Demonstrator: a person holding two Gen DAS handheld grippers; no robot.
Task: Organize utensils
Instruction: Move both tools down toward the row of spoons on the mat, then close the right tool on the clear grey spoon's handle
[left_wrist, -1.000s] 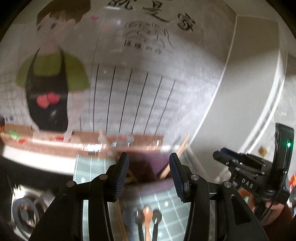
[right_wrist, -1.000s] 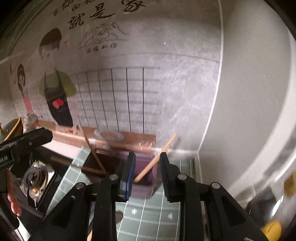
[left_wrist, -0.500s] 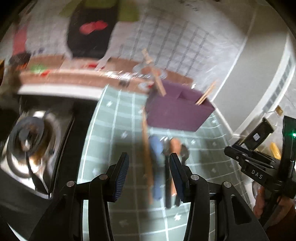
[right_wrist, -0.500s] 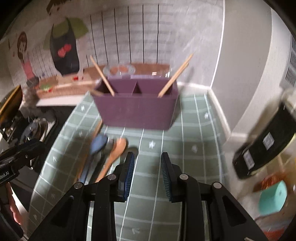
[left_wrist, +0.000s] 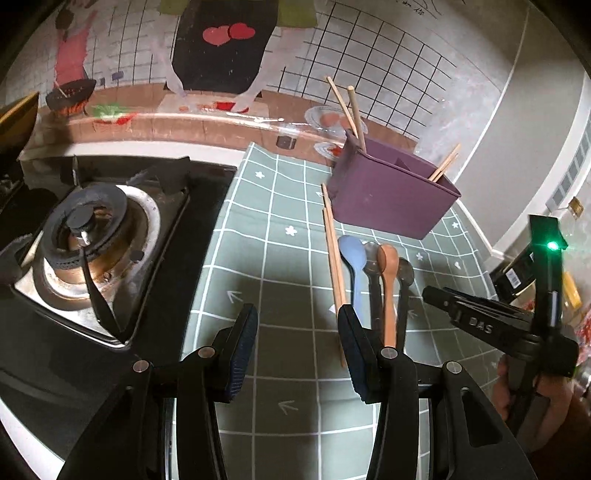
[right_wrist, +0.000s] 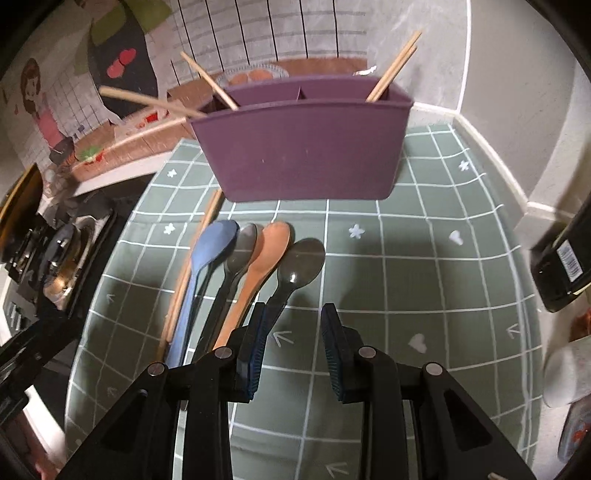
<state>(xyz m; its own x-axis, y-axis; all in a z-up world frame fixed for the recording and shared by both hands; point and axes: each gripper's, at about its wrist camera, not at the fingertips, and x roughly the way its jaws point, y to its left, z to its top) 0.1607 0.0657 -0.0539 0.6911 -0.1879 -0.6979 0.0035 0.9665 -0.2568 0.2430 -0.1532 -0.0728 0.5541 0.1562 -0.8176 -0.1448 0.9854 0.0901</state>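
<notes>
Hanging open and holding nothing, the right fingers (right_wrist: 291, 341) sit low in the frame, just beside the dark spoon (right_wrist: 297, 267). The left fingers (left_wrist: 297, 349) are apart and empty too. Four spoons lie packed together mid-frame, below the purple box (right_wrist: 306, 147). A grab could pinch two spoons, or push the orange spoon (right_wrist: 264, 266) into the chopsticks (left_wrist: 334, 269).

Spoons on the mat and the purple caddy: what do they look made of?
The blue spoon and orange spoon look like matte plastic or silicone: flat colour, no glare. The two dark spoons look like glossy translucent plastic, with a sharp highlight on the bowl. The caddy looks like matte moulded plastic: smooth walls, soft sheen.
</notes>
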